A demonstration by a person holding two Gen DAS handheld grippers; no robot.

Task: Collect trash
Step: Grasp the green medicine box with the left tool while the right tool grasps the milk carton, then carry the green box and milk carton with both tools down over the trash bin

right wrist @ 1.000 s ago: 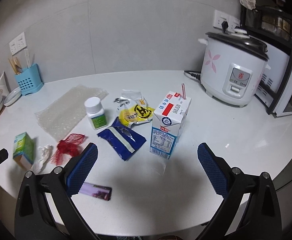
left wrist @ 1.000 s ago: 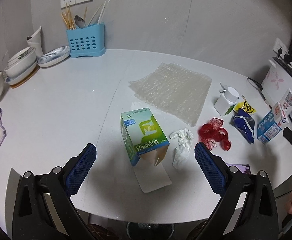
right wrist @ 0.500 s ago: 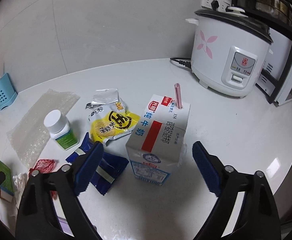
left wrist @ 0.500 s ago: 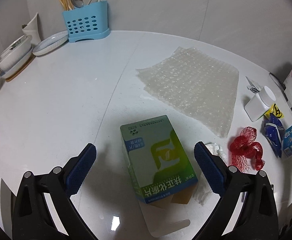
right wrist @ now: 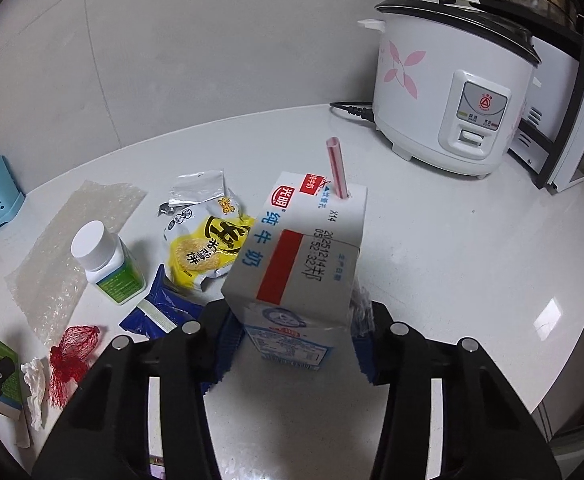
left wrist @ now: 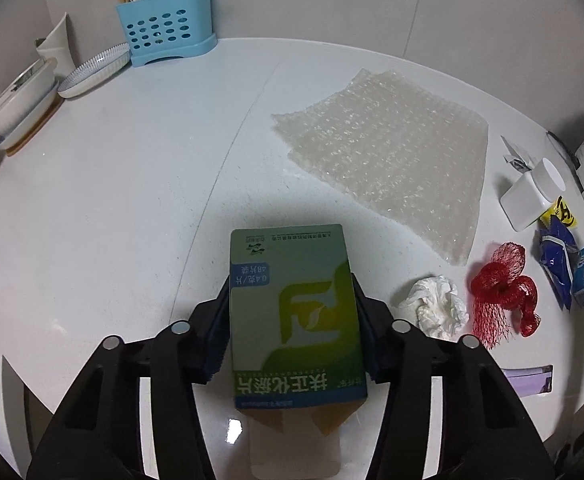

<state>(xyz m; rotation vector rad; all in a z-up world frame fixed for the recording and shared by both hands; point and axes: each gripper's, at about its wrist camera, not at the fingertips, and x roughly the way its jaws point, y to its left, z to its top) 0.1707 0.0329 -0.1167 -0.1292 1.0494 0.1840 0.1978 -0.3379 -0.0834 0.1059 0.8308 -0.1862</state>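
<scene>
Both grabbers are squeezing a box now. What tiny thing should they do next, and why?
Probably lift both straight up a little. The left gripper has just closed on the green box, and the right gripper on the milk carton. Both still seem to sit on the counter, so raising them should show whether the grips hold.

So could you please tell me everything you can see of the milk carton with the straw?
The milk carton is a white paperboard box with blue lettering, a red stripe and a printed date code on top. A red-and-white striped straw stands in its top hole. It stands upright on the white counter, between the blue pads of the right tool, whose jaws have just closed onto its sides.
</scene>
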